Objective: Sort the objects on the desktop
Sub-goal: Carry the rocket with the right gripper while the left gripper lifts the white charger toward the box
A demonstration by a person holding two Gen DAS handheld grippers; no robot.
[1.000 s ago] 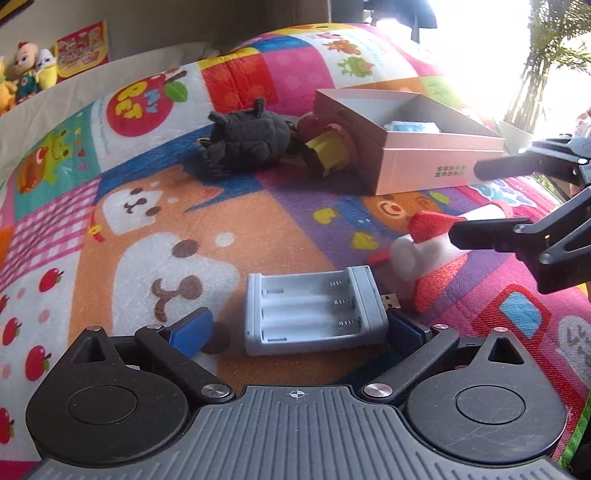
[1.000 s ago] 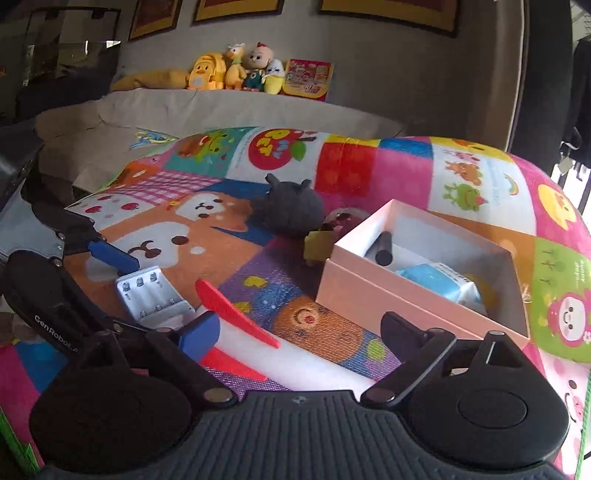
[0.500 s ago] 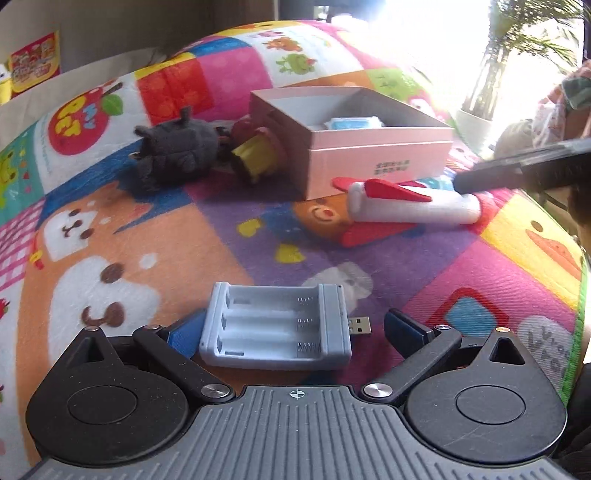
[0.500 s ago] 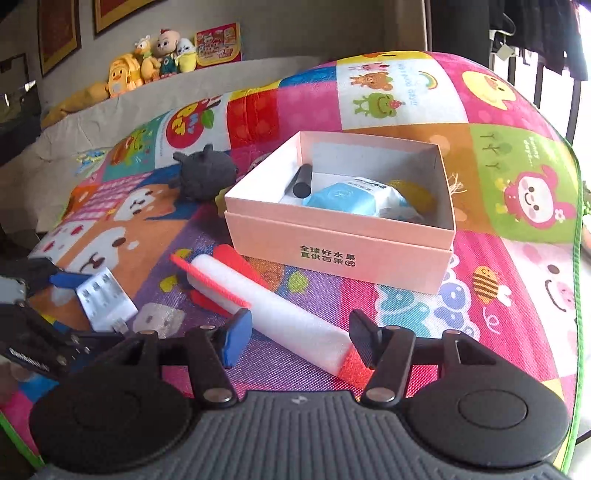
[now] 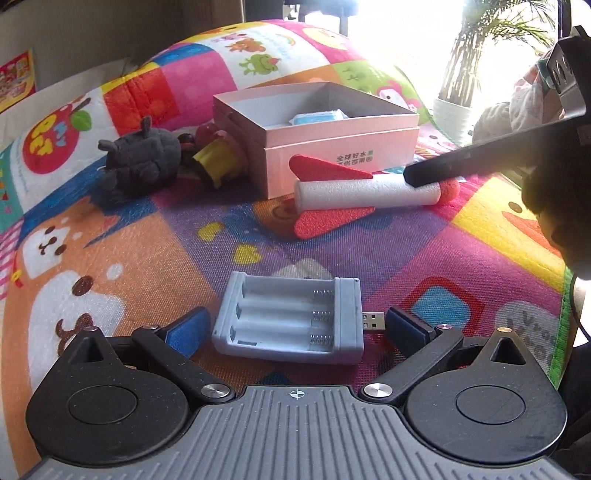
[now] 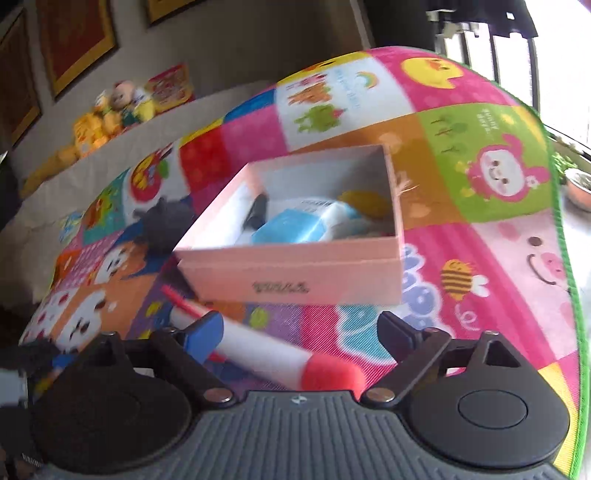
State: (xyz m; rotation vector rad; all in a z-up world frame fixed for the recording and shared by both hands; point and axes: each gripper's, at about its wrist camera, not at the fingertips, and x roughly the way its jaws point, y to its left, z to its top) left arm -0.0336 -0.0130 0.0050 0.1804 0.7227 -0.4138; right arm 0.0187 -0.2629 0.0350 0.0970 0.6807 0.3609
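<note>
The foam rocket is lying on the play mat just in front of the pink box. Your right tongs are opening around it, gripping nothing. Your left tongs are straddling the grey battery charger, spread wide, pads apart from it.

Your left wrist view is sharp, but the window behind the plant blows out totally. Right wrist view's smeared with motion blur, edges fisheye-bent.

Pink box; white-red foam rocket; grey-blue battery case; multicoloured cartoon-patchwork mat.
</note>
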